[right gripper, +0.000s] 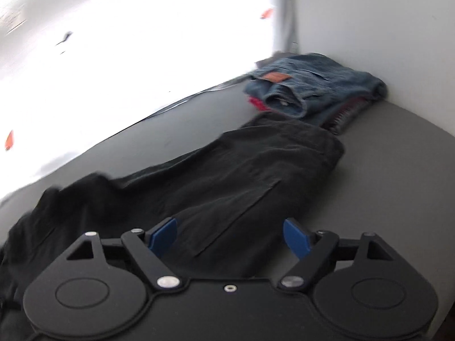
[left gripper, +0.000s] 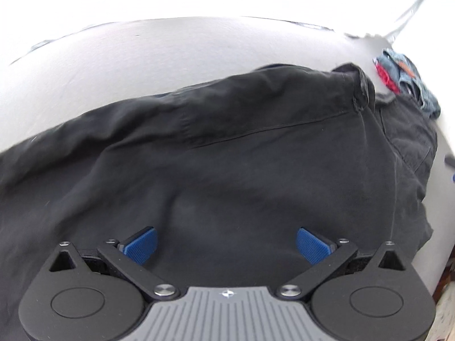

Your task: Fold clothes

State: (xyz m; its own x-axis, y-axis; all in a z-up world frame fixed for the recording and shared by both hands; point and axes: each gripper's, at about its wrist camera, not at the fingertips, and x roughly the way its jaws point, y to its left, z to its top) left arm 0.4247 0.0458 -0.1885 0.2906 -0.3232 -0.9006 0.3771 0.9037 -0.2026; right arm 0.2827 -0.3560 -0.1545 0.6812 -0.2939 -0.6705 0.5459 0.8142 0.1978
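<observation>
Black trousers (left gripper: 227,147) lie spread across a grey surface (left gripper: 170,54); in the right wrist view they (right gripper: 241,170) stretch from the near left toward the far right. My left gripper (left gripper: 226,243) is open and empty, just above the black cloth, with blue pads (left gripper: 141,245) wide apart. My right gripper (right gripper: 229,237) is open and empty above the trousers, near a seam line.
Folded blue jeans (right gripper: 312,82) lie on a red garment (right gripper: 257,104) at the far end by the white wall (right gripper: 384,28); the stack also shows in the left wrist view (left gripper: 406,76). The grey surface (right gripper: 384,184) ends at a bright floor on the left.
</observation>
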